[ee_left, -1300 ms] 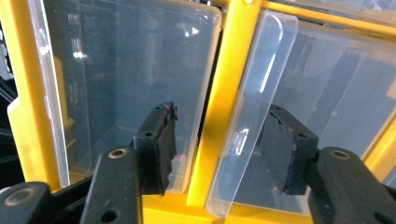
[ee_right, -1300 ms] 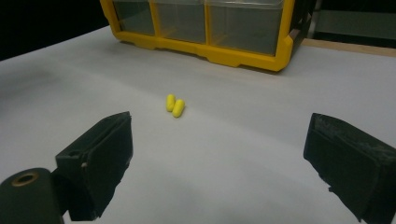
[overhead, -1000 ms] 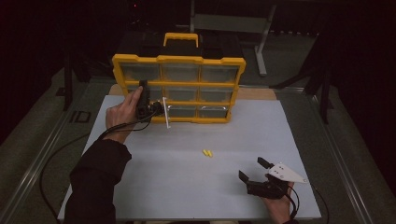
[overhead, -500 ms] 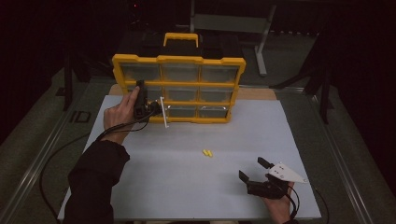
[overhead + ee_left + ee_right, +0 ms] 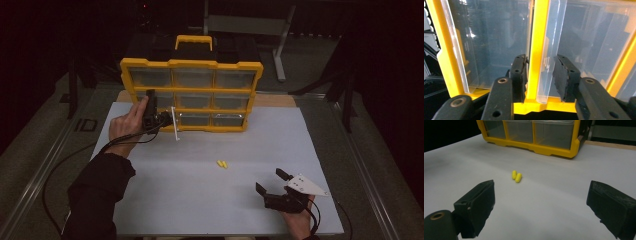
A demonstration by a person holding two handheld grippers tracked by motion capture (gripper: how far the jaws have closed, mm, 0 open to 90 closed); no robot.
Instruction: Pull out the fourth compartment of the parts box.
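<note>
A yellow organizer [image 5: 190, 63] with clear drawers stands upright at the back of the white table. My left gripper [image 5: 167, 120] is at its lower left drawer. In the left gripper view its jaws [image 5: 540, 72] have just been closing, and between them are a yellow frame bar [image 5: 535, 50] and a clear drawer edge [image 5: 547, 75]. One pad lies by the bar, while the other is just off the clear edge. Two yellow capsules [image 5: 221, 163] lie side by side mid-table. My right gripper [image 5: 270, 181] rests open near the front right, with the capsules [image 5: 516, 176] ahead of it.
The organizer's black and yellow handle [image 5: 193, 42] sticks up at the back. A black cable [image 5: 75, 160] trails left from the left gripper. The table's front edge [image 5: 225, 234] is close to the right hand. A metal stand [image 5: 280, 45] is behind the table.
</note>
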